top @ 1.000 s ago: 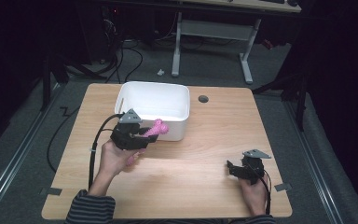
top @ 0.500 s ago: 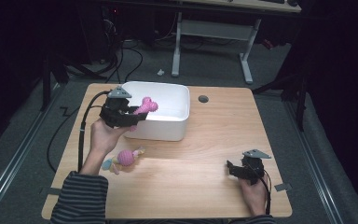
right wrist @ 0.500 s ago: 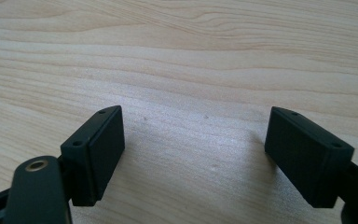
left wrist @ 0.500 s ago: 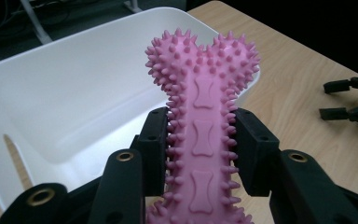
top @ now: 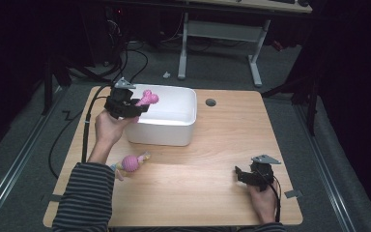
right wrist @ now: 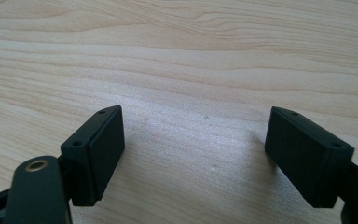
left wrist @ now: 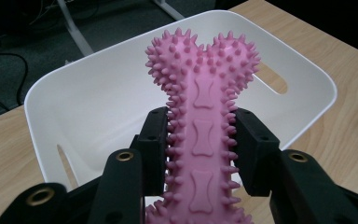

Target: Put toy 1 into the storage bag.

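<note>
- Pink spiky rubber bone toy [left wrist: 204,135] sits clamped in the left gripper's [top: 134,107] fingers, over the white plastic tub's [top: 186,126] nine o'clock rim.
- Carry step; next, ease fingers apart above the tub.
- Right gripper [right wrist: 193,154] rests on the worktop [top: 212,179], fingers spread, empty.

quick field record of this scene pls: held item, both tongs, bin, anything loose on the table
held item: pink spiky bone toy
left tongs: shut on the bone's shaft, above the bin's near left corner
right tongs: open, nothing between them, low over bare table
bin: white bin, inside looks bare
loose: pink and yellow toy on table beside left sleeve
</note>
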